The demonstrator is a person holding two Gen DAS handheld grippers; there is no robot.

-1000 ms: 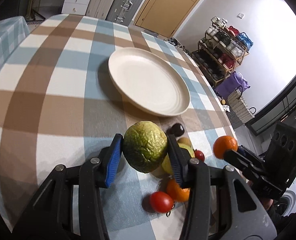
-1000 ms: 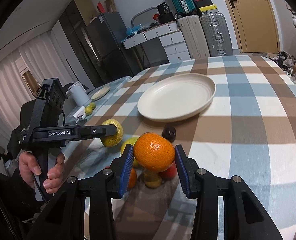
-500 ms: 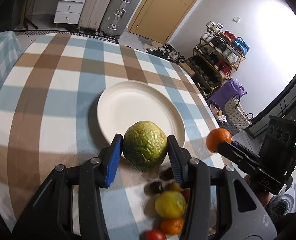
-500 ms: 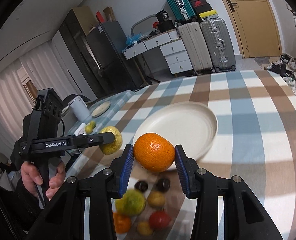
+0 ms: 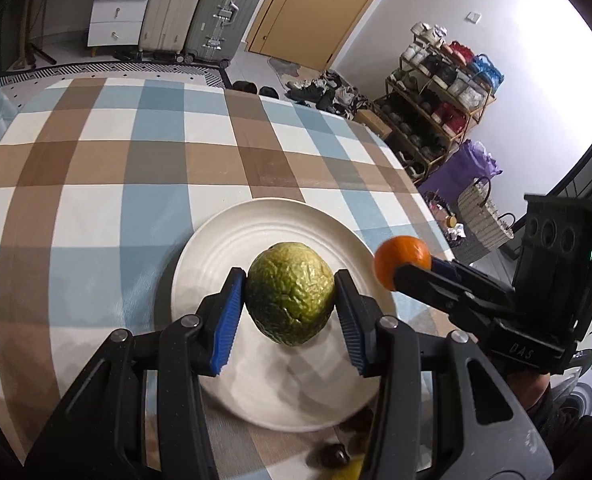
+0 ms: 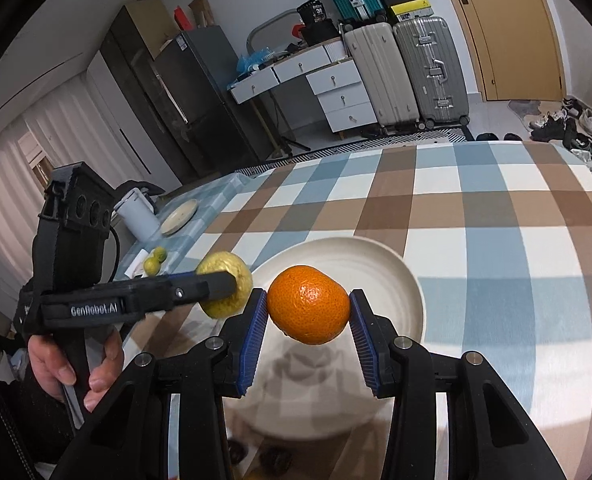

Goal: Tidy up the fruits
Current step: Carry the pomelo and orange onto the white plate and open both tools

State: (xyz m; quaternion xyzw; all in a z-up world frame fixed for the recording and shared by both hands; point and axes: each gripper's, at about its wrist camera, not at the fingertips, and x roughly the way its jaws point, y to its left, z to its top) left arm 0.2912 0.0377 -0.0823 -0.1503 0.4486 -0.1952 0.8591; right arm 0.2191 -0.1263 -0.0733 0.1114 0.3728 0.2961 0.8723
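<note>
Tongs status: left tongs (image 5: 289, 306) pinching avocado (image 5: 289, 293) | right tongs (image 6: 307, 316) pinching orange (image 6: 308, 304) | both fruits held above plate (image 5: 215, 248) | risk: orange could roll off onto surface (image 5: 95, 168) if dropped near rim

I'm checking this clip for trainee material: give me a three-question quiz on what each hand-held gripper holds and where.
1. True or false: the left hand-held gripper is shut on a bumpy green fruit.
2. What does the right hand-held gripper hold? A) tomato B) orange C) nothing
3. Fill in: both fruits hang above the white ____.

Key: 1 true; 2 B; 3 plate.
</note>
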